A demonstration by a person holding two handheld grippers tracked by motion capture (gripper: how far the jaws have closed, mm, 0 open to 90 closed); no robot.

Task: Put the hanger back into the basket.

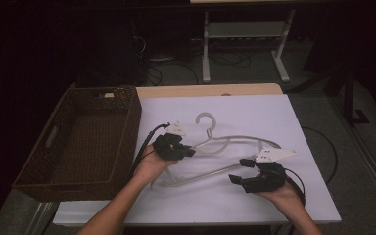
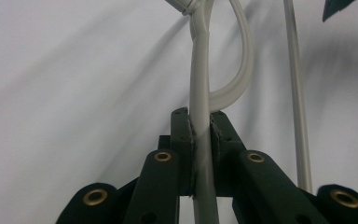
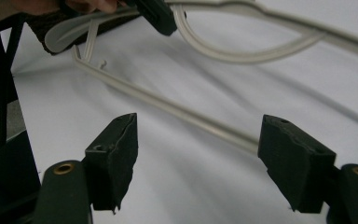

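Left gripper (image 1: pixel 188 151) clamps the white hanger (image 1: pixel 235 142) mid-counter (image 1: pixel 303 196), apparently lifting it toward the basket (image 1: pixel 127 122) at nine o'clock; right gripper (image 1: pixel 242 170) gapes empty at four o'clock.

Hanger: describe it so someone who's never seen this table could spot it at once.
On the white-covered table, right of the brown wicker basket, lies a pale plastic hanger between the two hand-held grippers. The left gripper is shut on its upper arm; the right gripper stands open at its bottom bar. Its curled hook makes it unmistakable.
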